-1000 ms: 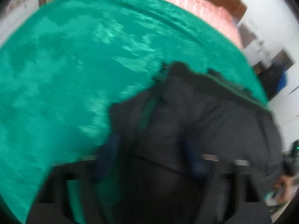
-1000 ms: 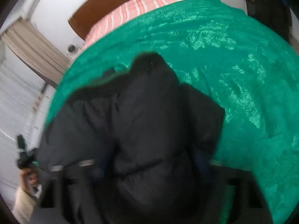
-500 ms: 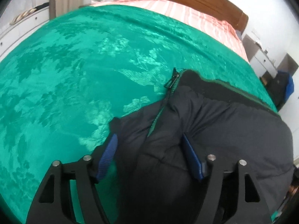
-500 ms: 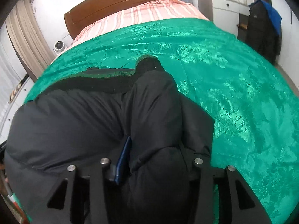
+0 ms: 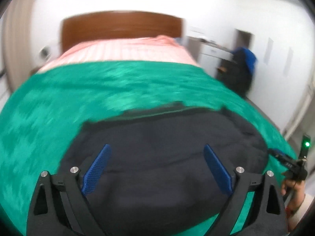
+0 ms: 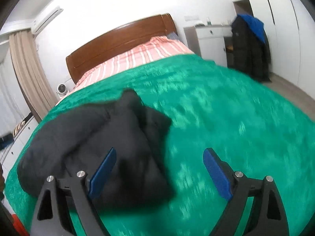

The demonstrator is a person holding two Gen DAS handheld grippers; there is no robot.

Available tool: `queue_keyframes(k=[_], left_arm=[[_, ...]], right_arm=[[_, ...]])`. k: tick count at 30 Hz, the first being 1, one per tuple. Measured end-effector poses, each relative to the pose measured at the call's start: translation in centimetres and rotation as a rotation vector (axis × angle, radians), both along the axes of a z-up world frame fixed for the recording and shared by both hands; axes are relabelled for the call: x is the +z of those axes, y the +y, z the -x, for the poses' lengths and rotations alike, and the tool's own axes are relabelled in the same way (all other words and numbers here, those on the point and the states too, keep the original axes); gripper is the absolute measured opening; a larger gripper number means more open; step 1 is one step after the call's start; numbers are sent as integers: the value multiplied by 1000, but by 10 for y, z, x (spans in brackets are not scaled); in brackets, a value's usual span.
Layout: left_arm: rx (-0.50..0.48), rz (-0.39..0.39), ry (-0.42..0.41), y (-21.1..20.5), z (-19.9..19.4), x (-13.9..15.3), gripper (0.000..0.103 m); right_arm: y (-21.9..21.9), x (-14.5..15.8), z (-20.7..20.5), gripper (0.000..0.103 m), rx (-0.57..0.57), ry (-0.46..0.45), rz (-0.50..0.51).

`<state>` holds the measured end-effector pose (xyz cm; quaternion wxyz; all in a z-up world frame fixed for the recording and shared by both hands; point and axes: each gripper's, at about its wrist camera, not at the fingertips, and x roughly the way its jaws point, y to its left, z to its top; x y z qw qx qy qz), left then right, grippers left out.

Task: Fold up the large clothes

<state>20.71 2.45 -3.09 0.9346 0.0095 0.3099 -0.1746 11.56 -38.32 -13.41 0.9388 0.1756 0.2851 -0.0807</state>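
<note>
With its blue pads spread wide and nothing between them, the left gripper (image 5: 156,164) sits above the near part of the black jacket (image 5: 163,157), not touching it as far as the blur allows. The right gripper (image 6: 159,167) is likewise spread apart and empty; its left pad (image 6: 102,172) overlaps the jacket's near right corner in the right wrist view, its right pad (image 6: 215,172) is over bare cover. The jacket lies folded into a bulky bundle on the green bedspread (image 6: 226,118), at the near left part of the bed in the right wrist view, with a narrow bit sticking out toward the far side. Beyond the spread, a pink striped sheet (image 6: 141,55) runs up to the brown headboard (image 6: 118,41). Far right, a dark coat with a blue hood (image 6: 249,47) hangs beside a white cabinet (image 6: 210,41). Beige curtain (image 6: 27,72) on the left. In the left wrist view a hand (image 5: 293,188) holding the other device shows at the right edge.
</note>
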Motion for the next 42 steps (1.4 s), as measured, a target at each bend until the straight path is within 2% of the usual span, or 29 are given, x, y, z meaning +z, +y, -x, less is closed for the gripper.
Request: queue_keyframes(k=[2, 3, 5, 6, 8, 11, 15, 19, 22, 25, 27, 30, 31, 33, 36, 38, 42], left_arm=[[-7, -40, -7, -22, -6, -8, 98], [8, -64, 17, -31, -16, -22, 98], [44, -103, 106, -38, -32, -55, 98], [49, -112, 165, -38, -40, -82, 99], [30, -152, 149, -41, -35, -109, 99], [27, -201, 125, -43, -31, -124, 100], [41, -214, 150, -45, -36, -120, 100], [41, -224, 205, -47, -41, -96, 99], [77, -136, 174, -36, -57, -54, 97], [124, -93, 150, -29, -88, -29, 98], [140, -116, 146, -31, -112, -28, 98], [138, -194, 242, -41, -147, -68, 100], [137, -205, 247, -44, -151, -84, 100], [144, -217, 215, -48, -148, -94, 102], [138, -236, 225, -51, -152, -89, 101], [123, -245, 240, -54, -154, -75, 99], [127, -174, 187, -43, -154, -44, 99]], right_arm=[[4, -10, 4, 89, 5, -8, -2], [6, -16, 4, 89, 7, -15, -3], [10, -26, 6, 89, 17, -22, -11], [10, -30, 10, 89, 22, -21, -16], [7, -41, 11, 93, 34, -7, -48], [-3, -54, 10, 95, 41, -4, -118], [-3, -57, 9, 96, 40, -6, -115], [-3, -59, 12, 97, 44, -7, -128], [-2, -60, 11, 98, 48, -5, -127], [-2, -62, 9, 100, 53, -1, -127], [-2, -63, 9, 100, 56, -1, -129], [-2, -63, 9, 100, 57, -3, -133], [-2, -63, 10, 101, 58, -5, -135], [-2, -63, 10, 101, 58, -4, -136], [-2, -64, 9, 101, 59, -2, -135], [-2, -65, 9, 101, 61, 0, -136], [-1, -65, 9, 101, 61, 0, -136]])
